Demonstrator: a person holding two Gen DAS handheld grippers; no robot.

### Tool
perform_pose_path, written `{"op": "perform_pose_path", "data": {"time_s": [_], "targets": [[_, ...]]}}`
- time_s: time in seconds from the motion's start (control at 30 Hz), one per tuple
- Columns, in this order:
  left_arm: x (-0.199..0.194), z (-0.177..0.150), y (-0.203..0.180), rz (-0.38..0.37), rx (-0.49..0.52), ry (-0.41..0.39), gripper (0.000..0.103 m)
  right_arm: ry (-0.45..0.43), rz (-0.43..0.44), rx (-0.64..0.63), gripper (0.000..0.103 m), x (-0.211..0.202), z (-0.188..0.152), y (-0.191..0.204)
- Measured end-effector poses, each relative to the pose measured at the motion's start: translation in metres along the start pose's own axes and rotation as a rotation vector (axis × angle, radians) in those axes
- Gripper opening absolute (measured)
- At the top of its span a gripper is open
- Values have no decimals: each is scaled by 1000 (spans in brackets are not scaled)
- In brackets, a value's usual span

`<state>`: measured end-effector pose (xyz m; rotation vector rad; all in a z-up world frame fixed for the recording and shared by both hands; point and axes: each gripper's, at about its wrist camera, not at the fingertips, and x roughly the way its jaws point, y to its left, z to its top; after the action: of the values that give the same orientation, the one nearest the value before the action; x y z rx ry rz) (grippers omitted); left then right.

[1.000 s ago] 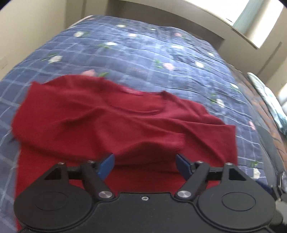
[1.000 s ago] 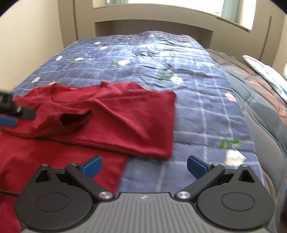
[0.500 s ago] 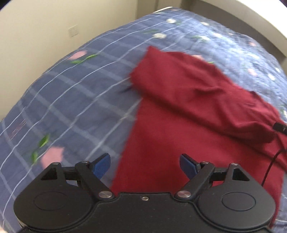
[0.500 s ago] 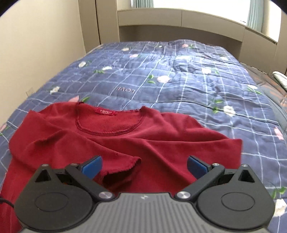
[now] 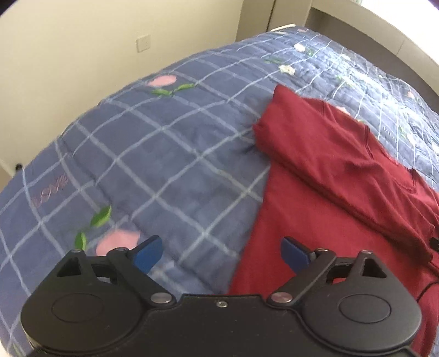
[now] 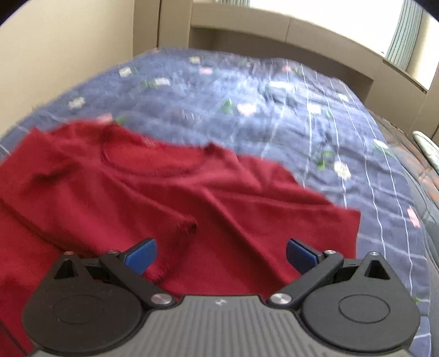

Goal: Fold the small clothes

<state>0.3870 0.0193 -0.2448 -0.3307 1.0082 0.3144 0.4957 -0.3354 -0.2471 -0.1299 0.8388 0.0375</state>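
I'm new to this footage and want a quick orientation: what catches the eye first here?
A dark red sweater lies partly folded on a blue checked quilt with pink flowers, which covers the bed. In front, the right gripper stands open over the sweater's middle. The left gripper, its jaws opening with nothing between them, is above the sweater's left edge.

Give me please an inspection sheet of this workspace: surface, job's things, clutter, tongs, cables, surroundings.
Surface: quilt, blue, white grid, flower prints, on a bed.
Job's things: red top, partly folded, upper part and sleeve laid over the body.
Clutter: nothing seen.
Tongs: left tongs opening, nothing between them, over the top's left edge; right tongs open, empty, over the top.
Cables: thin black cable on the top, at the right edge of the left view.
Surroundings: beige wall, headboard, window.
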Motion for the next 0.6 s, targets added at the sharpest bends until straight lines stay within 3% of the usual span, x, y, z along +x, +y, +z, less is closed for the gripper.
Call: {"op": "perform_pose_path", "data": {"time_s": [0.1,0.27,0.4,0.47,0.57,0.6], "targets": [[9,18,7,-41,-17,-28,94,-61,92,9,103,-14,17,5],[29,55,26,-114,-103,-71,90,-65,260,-11,102,-9,57,38],[49,81,36,-200,-127,-62,76,-11,389,-12,82,18,93,84],[61,91,40,-264,-131,-45,53,10,439,-23,74,32,108,111],[81,101,43,-362,-151,11,31,40,486,-57,58,56,127,151],[86,104,44,-387,-156,21,29,50,497,-76,52,63,131,165]]}}
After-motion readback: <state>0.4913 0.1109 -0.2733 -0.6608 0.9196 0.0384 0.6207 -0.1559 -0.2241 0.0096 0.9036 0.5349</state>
